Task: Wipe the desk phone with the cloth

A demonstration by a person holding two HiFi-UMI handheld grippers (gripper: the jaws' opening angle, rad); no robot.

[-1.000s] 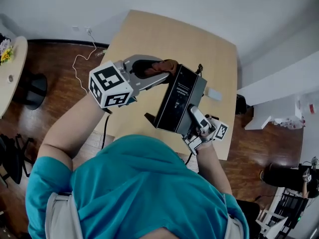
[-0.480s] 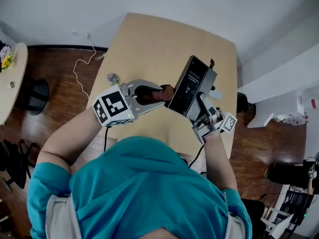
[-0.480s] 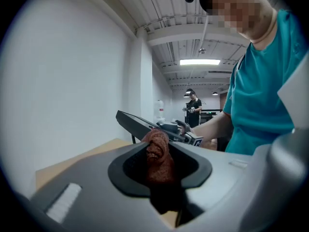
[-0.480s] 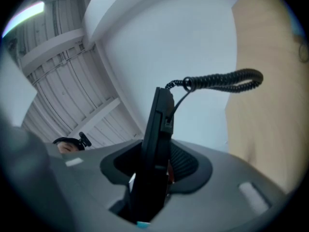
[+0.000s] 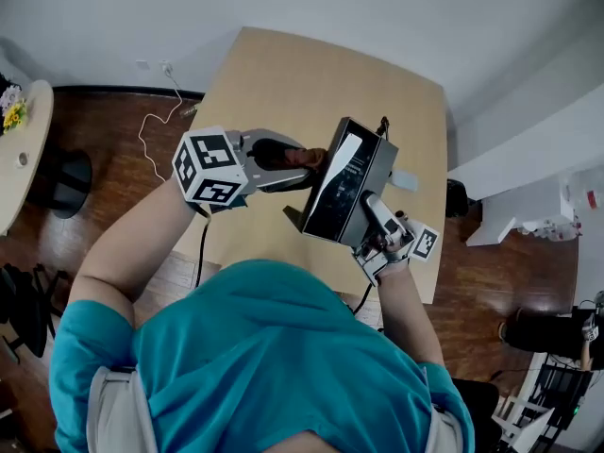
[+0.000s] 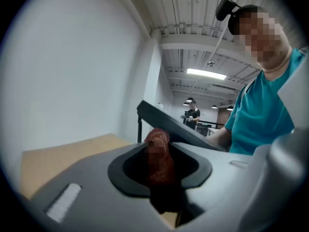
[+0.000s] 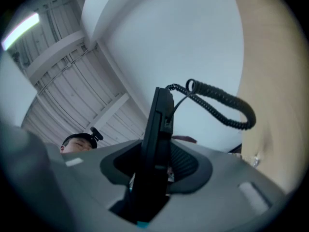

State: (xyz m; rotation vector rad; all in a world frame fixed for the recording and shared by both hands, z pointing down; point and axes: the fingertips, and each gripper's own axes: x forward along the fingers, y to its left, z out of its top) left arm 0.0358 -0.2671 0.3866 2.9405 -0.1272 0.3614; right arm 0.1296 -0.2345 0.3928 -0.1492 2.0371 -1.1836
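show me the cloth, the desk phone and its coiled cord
cloth point(image 6: 158, 136), left gripper view, top of bunch
desk phone point(image 5: 344, 192), head view, dark flat side
coiled cord point(image 7: 219, 95), right gripper view, upper strand

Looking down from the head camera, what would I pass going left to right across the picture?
Pale round side table → thin white cable on the floor → left gripper with its reddish-brown cloth → black desk phone → right gripper holding it.

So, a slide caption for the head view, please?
Right gripper holds desk phone over the table; left gripper holds cloth at its side.
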